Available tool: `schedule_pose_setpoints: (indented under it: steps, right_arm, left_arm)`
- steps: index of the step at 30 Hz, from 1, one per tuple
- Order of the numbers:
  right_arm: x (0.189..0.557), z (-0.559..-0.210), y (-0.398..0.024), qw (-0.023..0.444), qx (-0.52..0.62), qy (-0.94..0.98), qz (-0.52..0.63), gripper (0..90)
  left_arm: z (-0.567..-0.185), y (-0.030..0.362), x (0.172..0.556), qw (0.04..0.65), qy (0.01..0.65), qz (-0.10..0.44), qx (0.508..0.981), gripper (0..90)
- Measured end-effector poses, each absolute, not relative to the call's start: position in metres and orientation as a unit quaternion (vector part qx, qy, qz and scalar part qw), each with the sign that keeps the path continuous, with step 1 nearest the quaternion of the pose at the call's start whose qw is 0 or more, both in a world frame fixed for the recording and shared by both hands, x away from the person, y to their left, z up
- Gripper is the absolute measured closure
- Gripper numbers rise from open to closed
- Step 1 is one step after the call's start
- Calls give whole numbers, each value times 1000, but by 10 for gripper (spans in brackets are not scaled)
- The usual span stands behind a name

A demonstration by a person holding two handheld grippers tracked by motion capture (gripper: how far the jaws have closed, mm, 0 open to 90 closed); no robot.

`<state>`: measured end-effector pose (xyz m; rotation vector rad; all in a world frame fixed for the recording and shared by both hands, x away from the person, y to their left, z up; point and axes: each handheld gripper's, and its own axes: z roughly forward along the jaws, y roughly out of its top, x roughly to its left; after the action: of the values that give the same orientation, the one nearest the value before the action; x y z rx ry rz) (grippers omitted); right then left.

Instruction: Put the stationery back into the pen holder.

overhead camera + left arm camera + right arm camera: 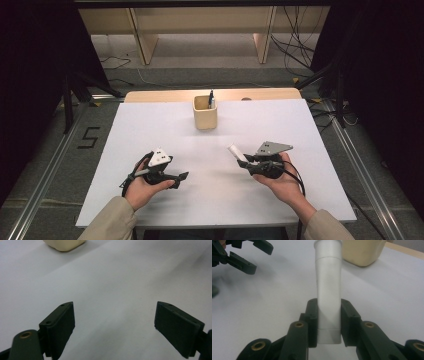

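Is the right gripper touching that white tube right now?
Touching. In the right gripper view, the right gripper has both black jaws pressed flat against the sides of the white tube, with no gap on either side.

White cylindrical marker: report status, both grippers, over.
Right gripper shut on white cylindrical marker, lifted off the white table. Left gripper open, nothing in it. Beige wooden pen cup ahead, path clear.

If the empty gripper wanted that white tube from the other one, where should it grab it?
Probably the free upper half of the white tube, above the right gripper clamping its lower end. The left gripper, jaws open, could come from the side, pads across the straight round barrel.
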<state>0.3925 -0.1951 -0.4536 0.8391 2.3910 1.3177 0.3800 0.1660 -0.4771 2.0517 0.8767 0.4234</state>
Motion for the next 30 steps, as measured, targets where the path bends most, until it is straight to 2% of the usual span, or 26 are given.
schedule_pose_setpoints:
  steps: [30]
  right_arm:
    - [404, -445, -193, 165, 321, 800, 479, 711]
  left_arm:
    - [-480, 166, 381, 414, 356, 170, 820, 164]
